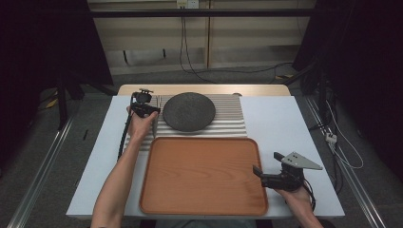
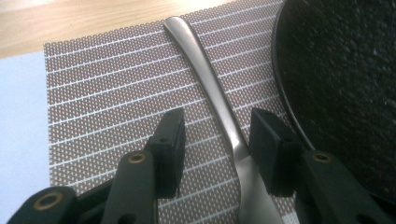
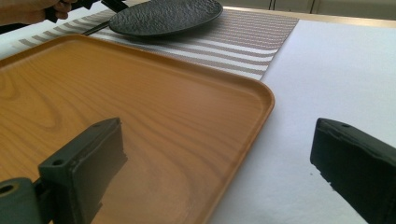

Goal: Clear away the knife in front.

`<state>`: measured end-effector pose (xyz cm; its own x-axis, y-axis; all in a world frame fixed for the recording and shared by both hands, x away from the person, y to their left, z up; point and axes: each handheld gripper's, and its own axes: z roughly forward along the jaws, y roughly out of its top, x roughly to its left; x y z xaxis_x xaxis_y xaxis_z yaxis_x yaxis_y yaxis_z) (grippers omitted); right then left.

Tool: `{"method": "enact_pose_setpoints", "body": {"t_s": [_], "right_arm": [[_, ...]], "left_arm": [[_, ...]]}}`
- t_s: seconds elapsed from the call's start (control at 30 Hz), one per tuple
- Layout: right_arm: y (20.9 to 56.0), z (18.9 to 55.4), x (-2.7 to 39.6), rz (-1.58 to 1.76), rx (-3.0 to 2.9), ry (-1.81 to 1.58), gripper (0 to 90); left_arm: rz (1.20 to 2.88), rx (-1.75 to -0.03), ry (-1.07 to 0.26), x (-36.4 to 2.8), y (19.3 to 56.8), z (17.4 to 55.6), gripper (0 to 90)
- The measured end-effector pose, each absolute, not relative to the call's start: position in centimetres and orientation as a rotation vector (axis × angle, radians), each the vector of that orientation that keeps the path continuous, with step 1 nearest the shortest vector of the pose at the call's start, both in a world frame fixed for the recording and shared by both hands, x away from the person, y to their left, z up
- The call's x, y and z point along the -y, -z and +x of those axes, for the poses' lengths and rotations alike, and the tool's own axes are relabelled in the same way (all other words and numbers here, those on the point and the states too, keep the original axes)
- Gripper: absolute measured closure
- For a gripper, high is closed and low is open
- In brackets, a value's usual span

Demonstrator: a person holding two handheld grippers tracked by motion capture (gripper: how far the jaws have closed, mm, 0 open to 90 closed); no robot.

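The metal utensil [image 2: 212, 88] is lying on the striped placemat [image 2: 107, 93], just beside the rim of the dark plate [image 2: 345, 79]; only its long handle and neck are showing, so whether it is a fork or a spoon cannot be told; the handle is running between the spread pads of the left gripper [image 2: 217, 144], sitting close against the right-hand pad [image 2: 271, 144] and well clear of the left-hand one, and the pads are not yet pinching it; whether the near pad is touching the metal cannot be told. In the high view the left gripper [image 1: 142, 105] is reaching over the far left corner of the placemat [image 1: 228, 118], its hand [image 1: 140, 126] wrapped around the body and the forearm stretching up from the bottom edge, the tool pointing down at the mat beside the plate [image 1: 189, 111]. The right gripper [image 1: 263, 175] is hovering at the right edge of the wooden tray [image 1: 204, 175], held level and aimed leftwards, its hand [image 1: 297, 194] low at the table's near right; in the right gripper view its pads are standing wide apart with nothing between them, one over the tray [image 3: 140, 116] and one over the white table [image 3: 327, 70]. The tray is holding nothing; the plate is sitting on the placemat and is carrying nothing.
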<state>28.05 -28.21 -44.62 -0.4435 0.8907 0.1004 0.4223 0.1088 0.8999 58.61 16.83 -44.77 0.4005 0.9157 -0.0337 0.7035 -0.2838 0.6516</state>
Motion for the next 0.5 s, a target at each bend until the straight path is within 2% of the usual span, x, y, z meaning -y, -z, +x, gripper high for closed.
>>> {"method": "enact_pose_setpoints", "body": {"t_s": [0.27, 0.5], "right_arm": [[44.6, 28.1, 28.2, 1.275, -1.921, -1.301, 2.7], [44.6, 28.1, 28.2, 1.277, -1.92, -1.302, 2.7]], "left_arm": [[2.108, -1.369, -0.466, -15.8, 45.1, 58.9, 74.5], [2.104, -1.38, -0.446, -15.8, 45.0, 59.0, 75.9]]}}
